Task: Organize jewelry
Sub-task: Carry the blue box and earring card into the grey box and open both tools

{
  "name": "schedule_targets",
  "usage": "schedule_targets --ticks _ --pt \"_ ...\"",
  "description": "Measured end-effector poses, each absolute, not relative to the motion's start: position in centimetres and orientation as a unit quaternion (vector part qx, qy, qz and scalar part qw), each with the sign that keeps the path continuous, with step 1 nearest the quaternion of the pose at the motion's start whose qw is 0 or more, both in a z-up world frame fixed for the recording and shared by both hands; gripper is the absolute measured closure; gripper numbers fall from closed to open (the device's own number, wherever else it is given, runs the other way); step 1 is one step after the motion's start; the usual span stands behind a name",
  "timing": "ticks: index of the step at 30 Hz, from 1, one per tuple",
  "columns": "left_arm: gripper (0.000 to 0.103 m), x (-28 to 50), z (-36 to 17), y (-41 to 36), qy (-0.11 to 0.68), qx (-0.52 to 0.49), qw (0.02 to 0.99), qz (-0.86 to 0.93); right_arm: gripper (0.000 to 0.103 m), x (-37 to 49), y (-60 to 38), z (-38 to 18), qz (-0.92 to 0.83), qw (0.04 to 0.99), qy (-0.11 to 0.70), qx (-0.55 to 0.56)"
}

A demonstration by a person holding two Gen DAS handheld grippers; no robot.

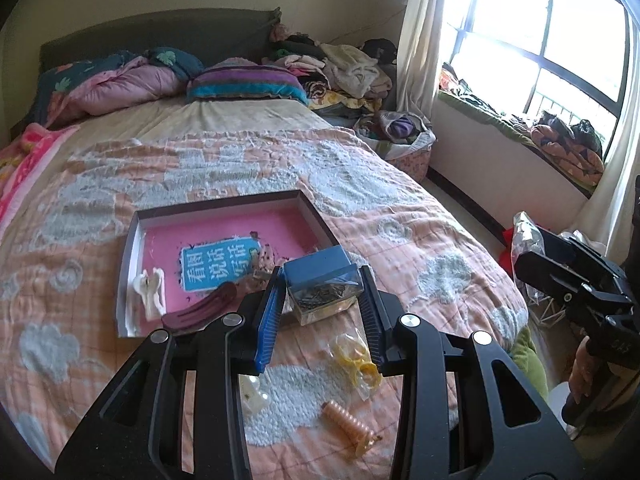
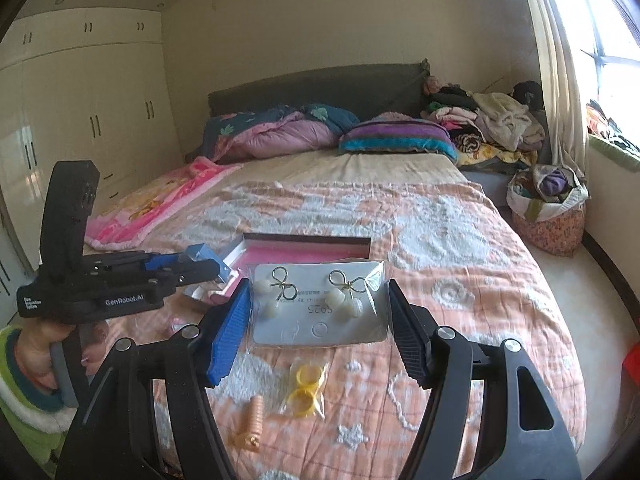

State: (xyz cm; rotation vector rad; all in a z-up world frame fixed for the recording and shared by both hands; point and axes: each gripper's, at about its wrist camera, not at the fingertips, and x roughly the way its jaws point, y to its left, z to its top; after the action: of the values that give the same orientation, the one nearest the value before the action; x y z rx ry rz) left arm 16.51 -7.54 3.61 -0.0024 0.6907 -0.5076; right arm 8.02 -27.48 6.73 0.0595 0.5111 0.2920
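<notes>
Open shallow box (image 1: 132,276) with pink floor at 10 o'clock holding white clip (image 1: 150,292) and maroon clip (image 1: 200,312), clear blue-lidded pin box (image 1: 322,286) at its 4 o'clock corner, bagged earring card (image 2: 318,306), yellow rings (image 1: 360,364), peach coil tie (image 1: 348,424) on the bedspread.

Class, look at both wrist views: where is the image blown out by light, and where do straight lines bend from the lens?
Left wrist view: the window is overexposed to white, its frame bars bowed into curves, corners vignetted black. Right wrist view: glare washes out the window at the right edge, the wardrobe bulges, and the earring card's plastic sleeve shows soft reflections.
</notes>
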Motion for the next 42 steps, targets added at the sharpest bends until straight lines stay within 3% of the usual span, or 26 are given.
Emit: schedule_targets --ticks 20,42 --pt "0.075 22.3 1.9 -4.7 0.351 -0.010 0.913 -0.206 0.038 14.9 -24.8 7.1 0.158 0.952 0.260 0.019" --pt "0.075 29.0 -3.6 -2.0 0.402 -0.018 0.902 -0.159 0.038 23.4 -22.1 1.9 0.162 0.932 0.324 0.008"
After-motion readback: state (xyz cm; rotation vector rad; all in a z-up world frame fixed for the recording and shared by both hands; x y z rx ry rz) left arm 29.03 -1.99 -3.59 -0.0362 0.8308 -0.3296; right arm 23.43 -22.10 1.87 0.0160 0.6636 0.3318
